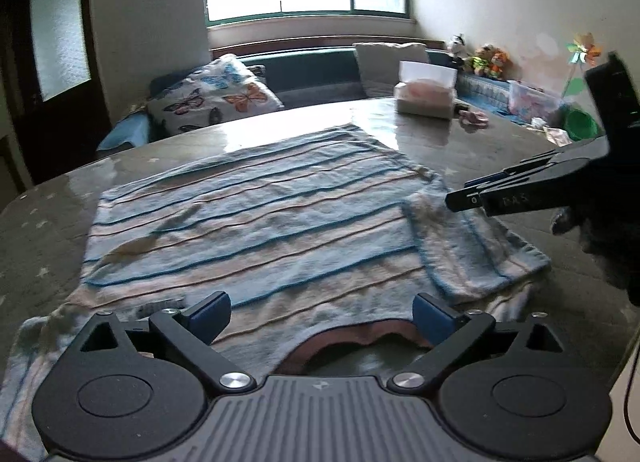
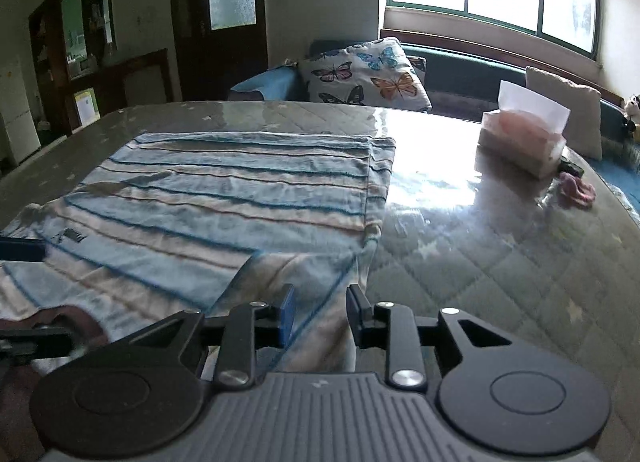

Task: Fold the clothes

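Left wrist view: striped shirt (image 1: 256, 218) lies flat on the table (image 1: 460, 134), collar nearest the camera, right sleeve folded over the body. Left gripper (image 1: 322, 320) fingers spread wide above the collar edge, nothing between them. Right gripper (image 1: 476, 192) comes in from the right over the folded sleeve. Tissue box (image 1: 426, 92) at the far end.

Right wrist view: right gripper (image 2: 320, 316) fingers (image 2: 286, 316) partly apart, folded sleeve fabric below the gap; pads not pressing it. Butterfly pillow (image 2: 362, 76) behind the table.

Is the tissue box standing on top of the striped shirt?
No, the tissue box stands on the bare table, well apart from the striped shirt.
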### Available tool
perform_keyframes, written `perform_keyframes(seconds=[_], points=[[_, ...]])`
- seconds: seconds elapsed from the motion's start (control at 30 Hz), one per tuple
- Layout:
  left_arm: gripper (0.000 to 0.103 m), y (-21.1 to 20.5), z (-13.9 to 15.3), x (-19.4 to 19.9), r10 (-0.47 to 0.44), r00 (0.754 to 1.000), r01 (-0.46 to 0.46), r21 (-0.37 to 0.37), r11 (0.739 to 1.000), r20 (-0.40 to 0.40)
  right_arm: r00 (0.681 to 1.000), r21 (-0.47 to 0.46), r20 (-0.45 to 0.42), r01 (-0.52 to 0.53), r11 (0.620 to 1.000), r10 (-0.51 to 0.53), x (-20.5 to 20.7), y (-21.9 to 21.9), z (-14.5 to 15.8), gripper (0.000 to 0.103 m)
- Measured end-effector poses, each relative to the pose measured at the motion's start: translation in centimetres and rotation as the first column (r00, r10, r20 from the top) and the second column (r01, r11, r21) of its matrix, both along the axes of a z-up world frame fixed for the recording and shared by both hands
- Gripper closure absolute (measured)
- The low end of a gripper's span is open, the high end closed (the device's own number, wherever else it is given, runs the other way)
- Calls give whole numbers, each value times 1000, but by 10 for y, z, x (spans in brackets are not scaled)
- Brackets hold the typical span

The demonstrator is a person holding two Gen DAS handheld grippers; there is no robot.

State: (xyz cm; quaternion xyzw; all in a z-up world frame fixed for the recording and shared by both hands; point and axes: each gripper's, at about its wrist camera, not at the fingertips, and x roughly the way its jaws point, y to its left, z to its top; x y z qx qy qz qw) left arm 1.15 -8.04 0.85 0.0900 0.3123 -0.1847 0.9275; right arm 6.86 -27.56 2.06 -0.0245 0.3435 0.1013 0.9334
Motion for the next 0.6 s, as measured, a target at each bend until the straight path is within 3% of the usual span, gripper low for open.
perform_keyframes(seconds=[0.17,0.33,0.47,0.6], points=[[0,33,4,-3,99,995,-99,3,995,15,1000,-26,-27,15,1000,-16,25,3,-13,71],[0,81,5,-7,244,970,-244,-3,970,17,1000,-49,-14,18,999,-19,21,10,-11,68],[1,125,4,-12,381,924,-381,-4,924,18,1000,-59,-6,-21,998,20,10,23,-3,66],[2,167,-2,-15,509,861,-509,0,861,0,993,-68,-8,-115,991,115,-1,51,2,65]])
